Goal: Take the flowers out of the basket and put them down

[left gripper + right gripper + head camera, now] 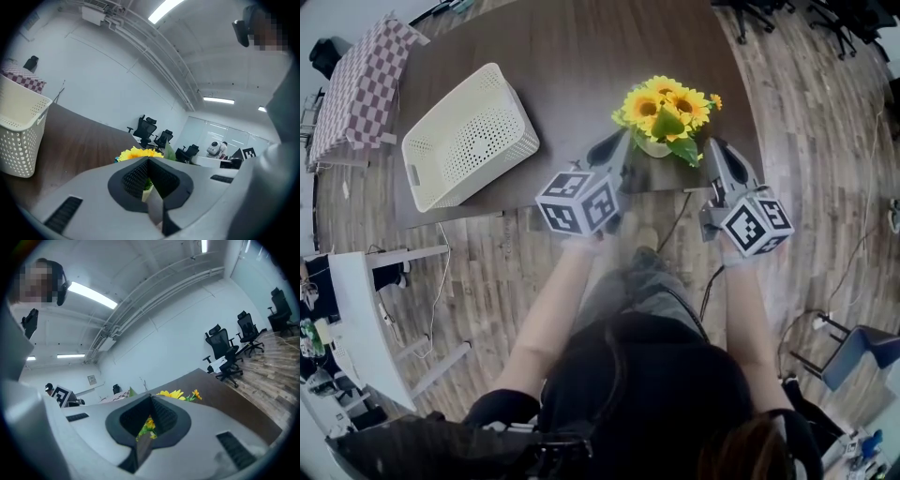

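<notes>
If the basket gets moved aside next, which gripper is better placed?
Probably left: the left gripper sits between the basket and the flowers; the right gripper is beyond the flowers.

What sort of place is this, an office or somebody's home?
Most likely an office or meeting room: there is a long dark table, black swivel chairs beyond it, what looks like a glass partition behind them, and strip lights on the ceiling.

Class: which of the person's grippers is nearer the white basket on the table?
Left. The left gripper is at the basket-facing side of the flowers; the right gripper is on their far side, further from the basket.
</notes>
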`<state>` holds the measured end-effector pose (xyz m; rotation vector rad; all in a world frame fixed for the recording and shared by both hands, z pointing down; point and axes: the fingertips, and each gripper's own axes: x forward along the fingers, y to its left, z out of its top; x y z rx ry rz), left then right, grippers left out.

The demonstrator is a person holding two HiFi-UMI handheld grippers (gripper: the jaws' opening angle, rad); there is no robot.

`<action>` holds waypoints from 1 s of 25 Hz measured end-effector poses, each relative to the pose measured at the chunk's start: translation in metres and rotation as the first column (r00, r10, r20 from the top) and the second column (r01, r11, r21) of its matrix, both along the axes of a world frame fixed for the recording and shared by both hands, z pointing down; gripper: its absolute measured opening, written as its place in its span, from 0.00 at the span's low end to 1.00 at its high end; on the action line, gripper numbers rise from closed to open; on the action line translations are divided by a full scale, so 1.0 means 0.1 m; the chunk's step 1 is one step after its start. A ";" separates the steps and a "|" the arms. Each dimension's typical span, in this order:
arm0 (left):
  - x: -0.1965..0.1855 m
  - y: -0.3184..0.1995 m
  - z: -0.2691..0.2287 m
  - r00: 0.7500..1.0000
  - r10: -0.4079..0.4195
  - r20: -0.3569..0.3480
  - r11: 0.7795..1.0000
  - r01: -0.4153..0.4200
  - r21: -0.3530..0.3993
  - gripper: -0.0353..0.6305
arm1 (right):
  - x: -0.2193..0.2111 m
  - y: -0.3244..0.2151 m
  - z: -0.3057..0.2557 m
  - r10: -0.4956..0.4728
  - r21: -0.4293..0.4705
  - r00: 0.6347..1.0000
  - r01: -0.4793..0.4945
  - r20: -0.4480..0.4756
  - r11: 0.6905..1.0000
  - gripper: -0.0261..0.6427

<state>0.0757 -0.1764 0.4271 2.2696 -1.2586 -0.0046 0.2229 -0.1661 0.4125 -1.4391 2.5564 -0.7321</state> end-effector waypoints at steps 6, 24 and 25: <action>0.06 0.25 -0.02 0.999 0.035 0.024 0.999 -0.036 0.026 0.06 | -0.21 0.33 0.00 -0.045 0.010 0.999 0.046 -0.021 0.999 0.04; 0.14 1.18 -0.05 0.993 0.092 0.071 0.990 -0.099 0.102 0.06 | -0.65 1.34 -0.02 -0.051 0.069 0.991 0.059 -0.123 0.996 0.04; 0.13 1.23 -0.04 0.993 0.096 0.075 0.989 -0.103 0.104 0.06 | -0.66 1.39 -0.02 -0.045 0.073 0.990 0.055 -0.132 0.996 0.04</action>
